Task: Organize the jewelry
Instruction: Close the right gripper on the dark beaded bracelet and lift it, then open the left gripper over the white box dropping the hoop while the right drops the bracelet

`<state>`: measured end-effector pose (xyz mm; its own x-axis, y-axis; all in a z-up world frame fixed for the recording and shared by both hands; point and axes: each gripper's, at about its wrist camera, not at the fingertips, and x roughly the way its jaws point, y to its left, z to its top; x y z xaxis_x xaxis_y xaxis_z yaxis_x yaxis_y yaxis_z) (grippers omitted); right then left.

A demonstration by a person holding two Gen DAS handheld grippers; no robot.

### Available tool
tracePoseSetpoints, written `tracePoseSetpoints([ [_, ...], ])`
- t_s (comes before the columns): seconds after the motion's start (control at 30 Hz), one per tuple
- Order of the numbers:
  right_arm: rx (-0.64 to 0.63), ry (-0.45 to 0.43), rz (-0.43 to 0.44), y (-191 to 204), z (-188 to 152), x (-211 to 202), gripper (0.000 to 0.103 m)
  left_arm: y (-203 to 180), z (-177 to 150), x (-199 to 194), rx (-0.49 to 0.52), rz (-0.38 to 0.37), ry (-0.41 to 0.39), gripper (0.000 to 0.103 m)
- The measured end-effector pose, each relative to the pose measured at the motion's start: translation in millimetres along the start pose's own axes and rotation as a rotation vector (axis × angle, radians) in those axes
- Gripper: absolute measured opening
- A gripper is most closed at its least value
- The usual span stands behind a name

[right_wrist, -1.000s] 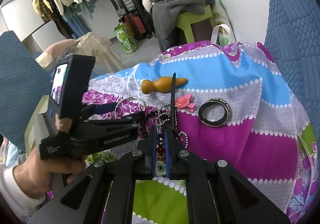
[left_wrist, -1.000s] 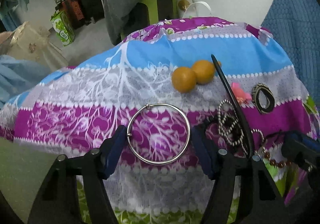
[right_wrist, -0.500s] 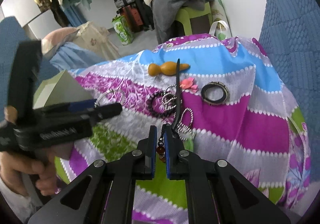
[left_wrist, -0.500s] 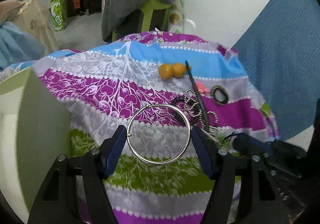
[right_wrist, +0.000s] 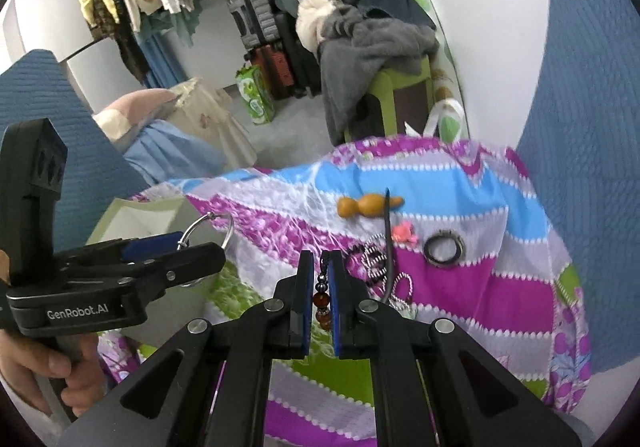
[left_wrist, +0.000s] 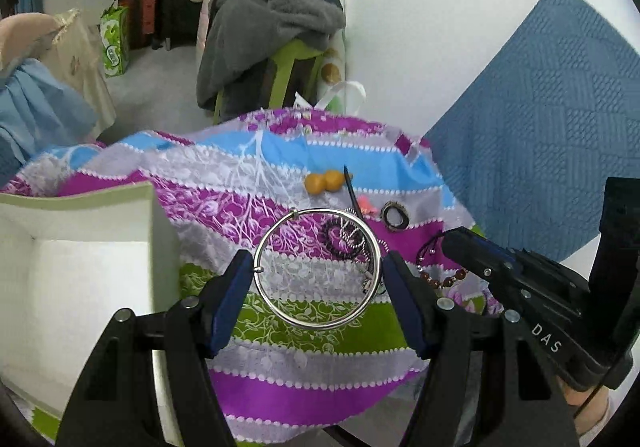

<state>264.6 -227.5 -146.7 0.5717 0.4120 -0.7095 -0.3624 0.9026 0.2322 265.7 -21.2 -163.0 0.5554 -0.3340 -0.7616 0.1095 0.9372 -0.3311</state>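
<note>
Our left gripper [left_wrist: 318, 279] is spread wide, its blue pads pressed against a silver ring [left_wrist: 316, 268] held between them above the cloth [left_wrist: 280, 363], beside a white box [left_wrist: 76, 279]. Our right gripper [right_wrist: 321, 289] is nearly closed, pinching a bead strand [right_wrist: 322, 301]. A gourd [right_wrist: 366, 205], a dark ring [right_wrist: 444, 247] and what looks like a chain [right_wrist: 374, 259] lie on the cloth.

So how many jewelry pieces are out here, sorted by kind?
Rings and bangles: 2, the silver hoop and dark bangle.
Beaded or chain strands: 3, the amber string, silver chain, dark bracelet.
Hair pieces: 2, the black stick, pink flower.
Total: 7
</note>
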Motion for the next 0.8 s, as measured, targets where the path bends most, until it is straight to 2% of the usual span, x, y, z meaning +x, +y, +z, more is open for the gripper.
tracePoseSetpoints([
  [0.43, -0.051, -0.088, -0.003, 65, 55, -39, 0.005, 28, 32, -93, 0.006, -0.005, -0.123, 0.067],
  [0.8, -0.058, -0.138, 0.01, 131, 84, -36, 0.005, 76, 44, -151, 0.0, 0.028, -0.195, 0.068],
])
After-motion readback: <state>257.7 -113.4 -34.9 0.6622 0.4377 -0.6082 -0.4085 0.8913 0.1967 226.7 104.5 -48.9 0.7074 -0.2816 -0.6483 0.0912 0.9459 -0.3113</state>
